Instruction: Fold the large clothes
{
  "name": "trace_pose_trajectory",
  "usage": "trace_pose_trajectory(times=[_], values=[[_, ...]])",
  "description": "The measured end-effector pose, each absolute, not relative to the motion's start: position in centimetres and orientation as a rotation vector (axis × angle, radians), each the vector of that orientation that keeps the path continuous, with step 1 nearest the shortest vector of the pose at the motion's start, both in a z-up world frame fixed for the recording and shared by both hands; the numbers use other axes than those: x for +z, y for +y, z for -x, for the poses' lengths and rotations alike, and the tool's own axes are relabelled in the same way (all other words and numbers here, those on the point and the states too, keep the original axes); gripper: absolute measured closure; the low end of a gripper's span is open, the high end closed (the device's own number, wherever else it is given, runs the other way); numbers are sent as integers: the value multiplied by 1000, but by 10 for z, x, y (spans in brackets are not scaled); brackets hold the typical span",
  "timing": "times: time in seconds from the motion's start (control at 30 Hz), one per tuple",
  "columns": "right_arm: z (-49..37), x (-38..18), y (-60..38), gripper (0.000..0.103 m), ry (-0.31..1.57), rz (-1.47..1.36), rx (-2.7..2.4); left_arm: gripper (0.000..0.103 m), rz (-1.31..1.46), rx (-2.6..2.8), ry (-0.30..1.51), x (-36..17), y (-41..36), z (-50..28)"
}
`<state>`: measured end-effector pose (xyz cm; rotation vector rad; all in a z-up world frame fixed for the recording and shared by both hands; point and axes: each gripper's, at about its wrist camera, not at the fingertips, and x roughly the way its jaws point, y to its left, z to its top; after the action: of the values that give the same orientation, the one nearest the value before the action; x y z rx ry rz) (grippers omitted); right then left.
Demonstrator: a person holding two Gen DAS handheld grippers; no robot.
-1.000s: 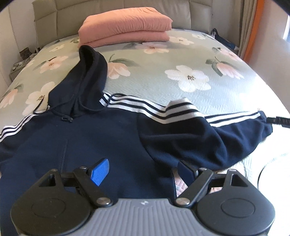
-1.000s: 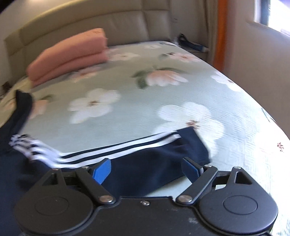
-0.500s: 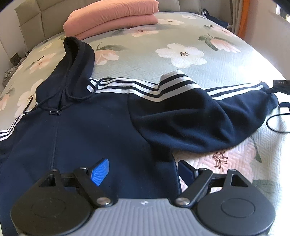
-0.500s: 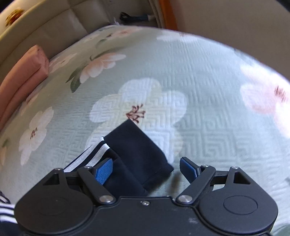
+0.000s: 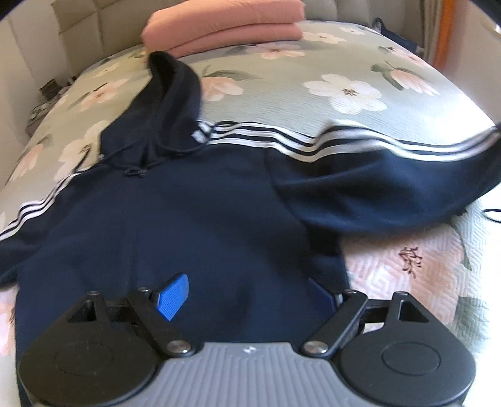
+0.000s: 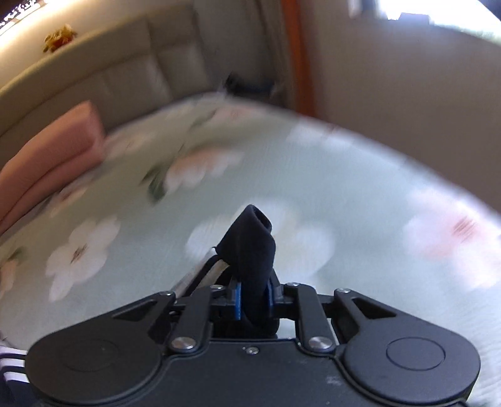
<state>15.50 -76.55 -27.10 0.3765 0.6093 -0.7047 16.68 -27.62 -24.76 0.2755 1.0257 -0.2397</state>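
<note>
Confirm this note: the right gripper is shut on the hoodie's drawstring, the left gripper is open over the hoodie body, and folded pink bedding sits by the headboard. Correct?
One error. The right wrist view shows the right gripper, whose jaws have just been closing, shut on the sleeve cuff, not the drawstring. The left gripper is open over the navy hoodie, and the folded pink bedding sits by the headboard.

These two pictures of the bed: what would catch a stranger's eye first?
A navy hoodie with white stripes sprawls across the flowered bedspread, its hood pointing at folded pink bedding by the headboard. The right gripper has just been closing and pinches the sleeve cuff. The left gripper stands open over the hoodie's body.
</note>
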Motion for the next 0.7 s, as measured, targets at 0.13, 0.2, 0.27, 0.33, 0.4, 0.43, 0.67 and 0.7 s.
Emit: trace_pose_trajectory(times=[0.13, 0.2, 0.27, 0.33, 0.4, 0.43, 0.67, 0.7], values=[[-146, -235, -742, 84, 566, -289, -732, 18, -230, -197, 1025, -240, -247, -162], [-151, -219, -716, 84, 558, -249, -672, 18, -213, -185, 1022, -236, -233, -159], [-159, -199, -675, 84, 546, -203, -591, 18, -202, -172, 1014, -232, -216, -158], [-167, -183, -630, 84, 531, -161, -515, 18, -195, -164, 998, -226, -199, -158], [-176, -167, -575, 84, 520, -133, -429, 18, -190, -155, 973, -220, -177, -160], [-180, -161, -551, 84, 517, -128, -392, 18, -187, -151, 964, -216, -165, -162], [-216, -139, -352, 84, 507, -82, -141, 19, -136, -135, 911, -186, -63, -188], [-224, -138, -318, 84, 505, -87, -105, 19, -135, -129, 902, -182, -48, -192]])
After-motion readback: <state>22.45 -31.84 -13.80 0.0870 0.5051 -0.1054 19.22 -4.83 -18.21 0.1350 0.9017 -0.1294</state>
